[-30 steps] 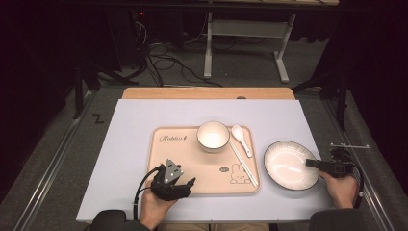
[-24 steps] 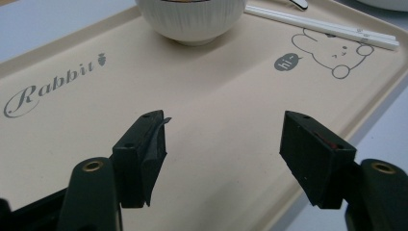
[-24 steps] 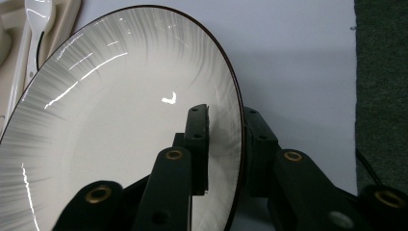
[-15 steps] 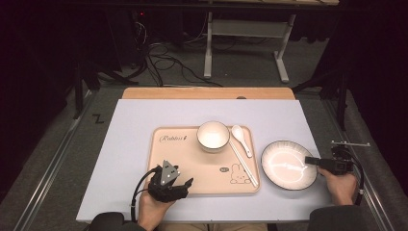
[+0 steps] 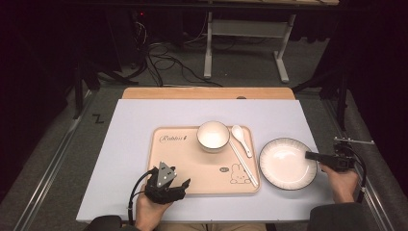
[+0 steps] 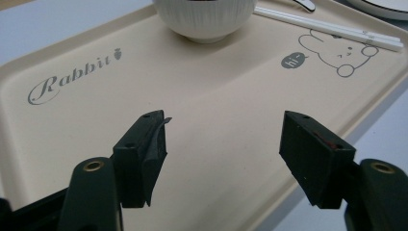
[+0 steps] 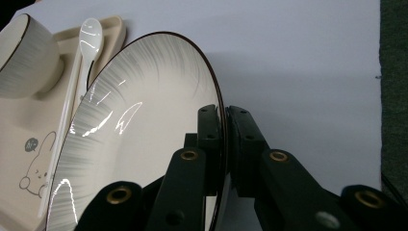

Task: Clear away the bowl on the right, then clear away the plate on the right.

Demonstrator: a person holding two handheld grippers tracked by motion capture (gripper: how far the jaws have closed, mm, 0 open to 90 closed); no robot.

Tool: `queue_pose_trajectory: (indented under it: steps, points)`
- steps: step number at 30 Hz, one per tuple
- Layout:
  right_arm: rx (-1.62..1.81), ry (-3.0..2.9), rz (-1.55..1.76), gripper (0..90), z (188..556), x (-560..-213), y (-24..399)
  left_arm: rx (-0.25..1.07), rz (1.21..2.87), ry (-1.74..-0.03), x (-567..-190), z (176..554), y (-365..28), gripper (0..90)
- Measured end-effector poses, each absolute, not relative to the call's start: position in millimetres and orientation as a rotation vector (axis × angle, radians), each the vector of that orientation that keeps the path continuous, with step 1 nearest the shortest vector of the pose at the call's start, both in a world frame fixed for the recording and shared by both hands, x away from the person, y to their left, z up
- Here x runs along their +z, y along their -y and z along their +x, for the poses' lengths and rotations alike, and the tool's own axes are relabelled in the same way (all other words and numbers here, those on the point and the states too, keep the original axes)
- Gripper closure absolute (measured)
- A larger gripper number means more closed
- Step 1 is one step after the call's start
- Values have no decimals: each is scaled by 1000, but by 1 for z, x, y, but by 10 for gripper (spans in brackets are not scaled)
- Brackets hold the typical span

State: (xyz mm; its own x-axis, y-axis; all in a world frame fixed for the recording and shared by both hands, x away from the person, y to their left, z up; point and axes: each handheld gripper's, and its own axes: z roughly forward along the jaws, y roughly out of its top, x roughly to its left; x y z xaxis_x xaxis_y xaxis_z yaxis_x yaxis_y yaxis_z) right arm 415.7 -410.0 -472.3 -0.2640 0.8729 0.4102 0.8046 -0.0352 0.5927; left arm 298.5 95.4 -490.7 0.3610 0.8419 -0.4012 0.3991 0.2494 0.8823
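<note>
near the right edge of the table [image 5: 144, 125], the right gripper [image 5: 313, 156] has just been closing its jaws and now pinches the dark rim of the white plate [image 5: 286, 162], one jaw inside the rim and one outside. the plate sits just beside the beige tray's [image 5: 183, 166] right edge, tilted in the right gripper view [image 7: 144, 120]. over the tray's front left corner, the left gripper [image 5: 169, 186] hangs with its jaws spread wide, gripping nothing. on the tray stand a bowl [image 5: 213, 135], a spoon [image 5: 240, 138] and chopsticks [image 5: 244, 162].
</note>
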Motion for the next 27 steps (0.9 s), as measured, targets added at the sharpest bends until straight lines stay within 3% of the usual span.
queue_pose_trajectory:
  steps: [13,20,27]
  points:
    - [1195,-2123,1772,862,410,-462,405,419,1376,-1243,-492,300,-93,336]
    - [1194,-2108,1739,860,403,-457,407,449,1414,-1129,-491,294,-83,396]
    - [1218,-2087,1726,860,396,-453,410,454,1449,-1097,-494,296,-76,379]
